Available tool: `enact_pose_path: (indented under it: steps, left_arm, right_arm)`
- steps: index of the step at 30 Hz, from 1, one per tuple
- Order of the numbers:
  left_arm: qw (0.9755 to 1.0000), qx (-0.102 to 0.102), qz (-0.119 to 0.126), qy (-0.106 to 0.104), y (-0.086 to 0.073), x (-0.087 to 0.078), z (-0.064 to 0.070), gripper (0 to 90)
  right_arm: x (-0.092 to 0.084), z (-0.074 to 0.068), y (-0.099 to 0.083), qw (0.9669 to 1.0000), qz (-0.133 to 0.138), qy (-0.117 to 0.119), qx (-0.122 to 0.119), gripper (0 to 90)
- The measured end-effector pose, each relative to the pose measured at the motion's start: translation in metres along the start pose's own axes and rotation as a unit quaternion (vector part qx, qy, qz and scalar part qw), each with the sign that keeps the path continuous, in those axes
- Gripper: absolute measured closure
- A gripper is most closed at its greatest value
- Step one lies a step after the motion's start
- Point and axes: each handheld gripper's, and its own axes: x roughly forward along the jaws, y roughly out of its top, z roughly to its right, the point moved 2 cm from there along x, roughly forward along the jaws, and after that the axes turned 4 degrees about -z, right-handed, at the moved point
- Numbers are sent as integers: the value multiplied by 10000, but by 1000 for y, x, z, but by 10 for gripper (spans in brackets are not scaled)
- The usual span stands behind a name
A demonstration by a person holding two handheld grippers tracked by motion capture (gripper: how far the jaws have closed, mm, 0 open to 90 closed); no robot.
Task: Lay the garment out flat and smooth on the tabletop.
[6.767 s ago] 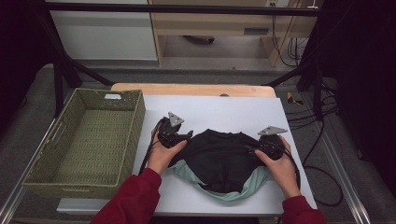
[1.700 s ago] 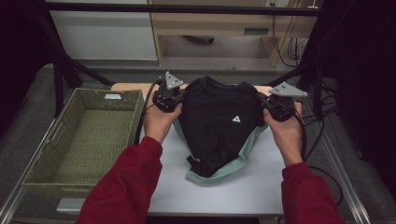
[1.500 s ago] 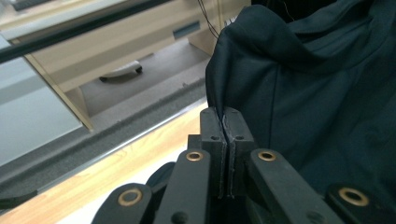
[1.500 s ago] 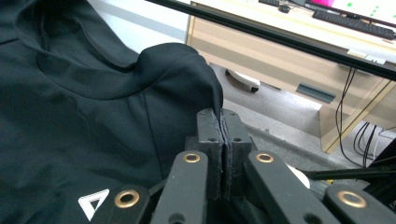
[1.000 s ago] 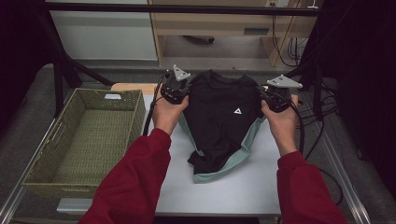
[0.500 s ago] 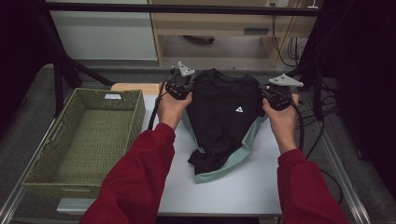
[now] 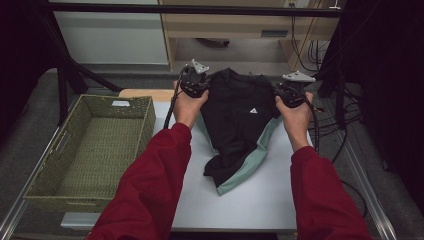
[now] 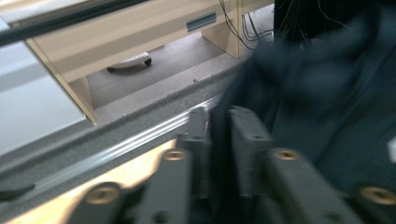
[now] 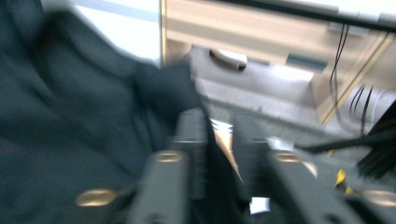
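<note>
Two claws hold one black shirt (image 7: 239, 120) by its shoulders at the far edge of the table (image 7: 260, 200). The left claw (image 7: 196, 84) sits at the shirt's ten o'clock corner and the right claw (image 7: 291, 95) at its two o'clock corner, each carried in a hand with a red sleeve (image 7: 150, 185) behind it. From the left gripper view, dark cloth runs down between the two jaws of the left claw (image 8: 219, 135), which stand a narrow gap apart after just easing open a little; the fabric is still between them. The right gripper view shows the same for the right claw (image 9: 219, 135): jaws narrowly parted, just loosened, a fold of black cloth between them. Both views are blurred, so I cannot tell how firmly the pads press. The shirt's upper part is stretched between the claws, its small white logo (image 7: 253, 110) facing up, while its lower part lies bunched on the table toward six o'clock, with a pale green lining (image 7: 250, 167) showing. At nine o'clock stands a woven green basket (image 7: 40, 175).
</note>
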Motion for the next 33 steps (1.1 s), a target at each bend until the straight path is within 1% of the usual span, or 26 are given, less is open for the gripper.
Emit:
enact_pose_path:
  steps: [1,2,3,4,5,7,8,10,11,13,14,15,16,17,19,21,23,25,27,28,31,33]
  left_arm:
    - [10000,-42,26,-31,-2,-1,2,677]
    - [10000,-28,1,-55,-5,-4,5,647]
    - [9999,-42,23,-101,-8,-7,7,629]
    - [9998,-105,38,-170,-11,-12,10,607]
    - [9996,-140,33,-224,-16,-17,14,587]
    - [9994,-157,21,-308,-28,-27,23,547]
    - [9993,-145,5,-342,-35,-33,27,534]
    - [9992,-95,-25,-385,-50,-44,37,499]
    - [9991,-86,-1,-425,-59,-50,41,488]
    - [9988,15,3,-491,-78,-63,49,463]
    - [9987,57,-9,-505,-89,-69,52,453]
    - [9983,66,-36,-576,-100,-75,56,441]
    - [9976,30,-69,-683,-111,-79,59,425]
    - [9973,8,-130,-722,-121,-83,62,404]
    - [9971,-68,-146,-740,-138,-89,67,381]
    - [9977,-189,-159,-632,-153,-92,74,324]
    - [9971,-239,-273,-672,-166,-94,81,287]
    - [9968,-337,-258,-684,-175,-97,86,273]
    - [9965,-342,-264,-720,-181,-101,90,253]
    - [9965,-307,-288,-727,-183,-103,90,245]
    - [9962,-224,-366,-756,-186,-107,90,226]
    - [9963,-306,-380,-705,-187,-110,86,220]
  right_arm:
    - [-1,-1,-2,10000,-75,6,50,627]
    - [-4,-3,-4,10000,-95,3,30,603]
    - [-9,-6,-7,10000,-90,-11,-43,587]
    - [-14,-8,-11,9999,-94,1,-81,571]
    - [-20,-11,-15,9999,-92,22,-82,554]
    - [-33,-18,-26,9999,-74,81,-77,514]
    - [-39,-21,-32,9999,-77,121,-75,508]
    - [-51,-28,-43,9997,-113,212,-101,490]
    - [-57,-32,-49,9995,-126,253,-107,478]
    - [-69,-40,-61,9991,-139,392,-96,453]
    - [-75,-44,-67,9987,-145,469,-136,436]
    - [-80,-48,-74,9984,-183,483,-219,426]
    - [-85,-51,-80,9985,-202,469,-208,421]
    - [-89,-53,-87,9982,-221,525,-179,411]
    - [-95,-59,-99,9979,-231,585,-165,395]
    - [-98,-65,-110,9974,-279,644,-148,370]
    - [-99,-72,-119,9970,-344,688,-111,331]
    - [-100,-78,-127,9971,-365,655,-86,303]
    - [-101,-83,-134,9972,-402,623,-47,291]
    - [-101,-85,-137,9969,-461,641,-62,280]
    - [-104,-89,-142,9965,-544,634,-56,274]
    - [-106,-92,-145,9961,-592,650,-15,275]
